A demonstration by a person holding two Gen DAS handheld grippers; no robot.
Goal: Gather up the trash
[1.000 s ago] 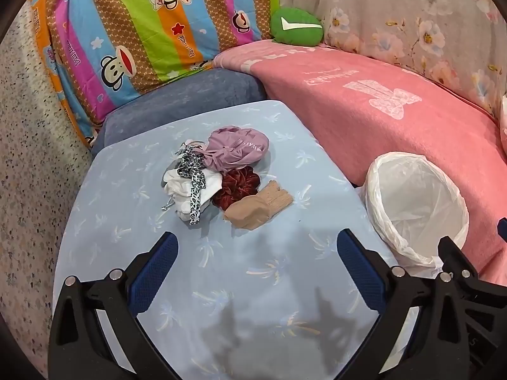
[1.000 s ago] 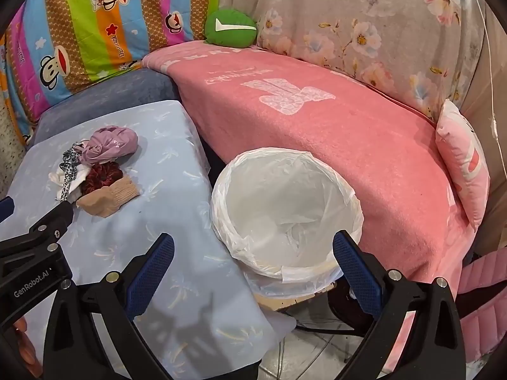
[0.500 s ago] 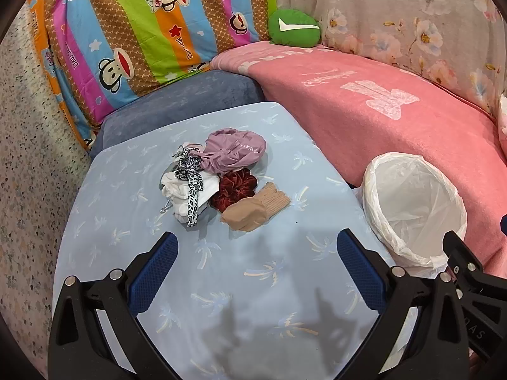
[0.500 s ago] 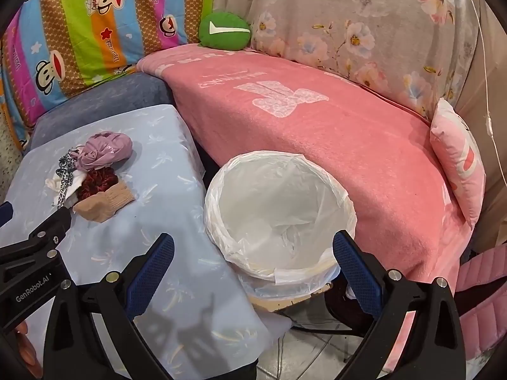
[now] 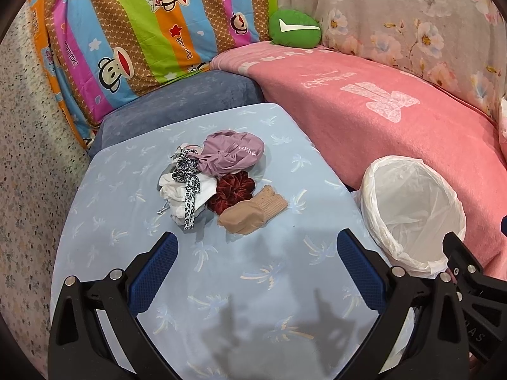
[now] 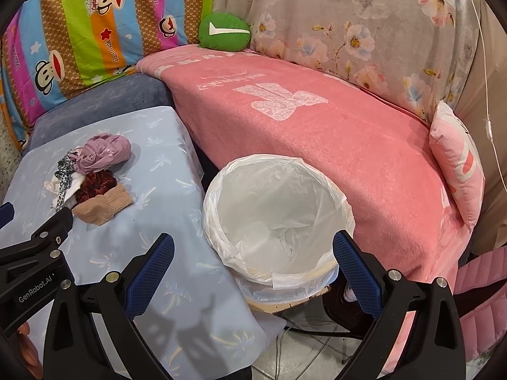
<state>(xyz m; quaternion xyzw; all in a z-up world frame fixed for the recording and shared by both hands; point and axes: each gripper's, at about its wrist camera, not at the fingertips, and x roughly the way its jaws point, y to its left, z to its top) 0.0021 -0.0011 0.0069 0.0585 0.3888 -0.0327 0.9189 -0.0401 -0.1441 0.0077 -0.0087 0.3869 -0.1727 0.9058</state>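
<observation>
A small heap of trash lies on the light blue table [image 5: 221,285]: a crumpled mauve bag [image 5: 234,153], a dark red scrunchie [image 5: 231,190], a tan sock [image 5: 253,212], white cloth [image 5: 177,193] and a leopard-print strip [image 5: 190,190]. My left gripper [image 5: 256,269] hovers open, short of the heap, nothing between its fingers. To the right of the table stands a bin lined with a white bag [image 5: 412,209]. My right gripper [image 6: 253,272] is open above the bin's near rim [image 6: 279,218]. The heap [image 6: 95,180] shows at the left of the right wrist view.
A pink blanket [image 6: 317,133] covers the sofa behind the bin, with a pink pillow [image 6: 459,164] at right and a green cushion [image 5: 294,28] at the back. A striped monkey-print sheet [image 5: 142,25] hangs behind a blue-grey seat [image 5: 190,101]. Cables lie on the floor [image 6: 304,348].
Both grippers have drawn back and up slightly, so the heap and bin sit a little farther off. Both stay open.
</observation>
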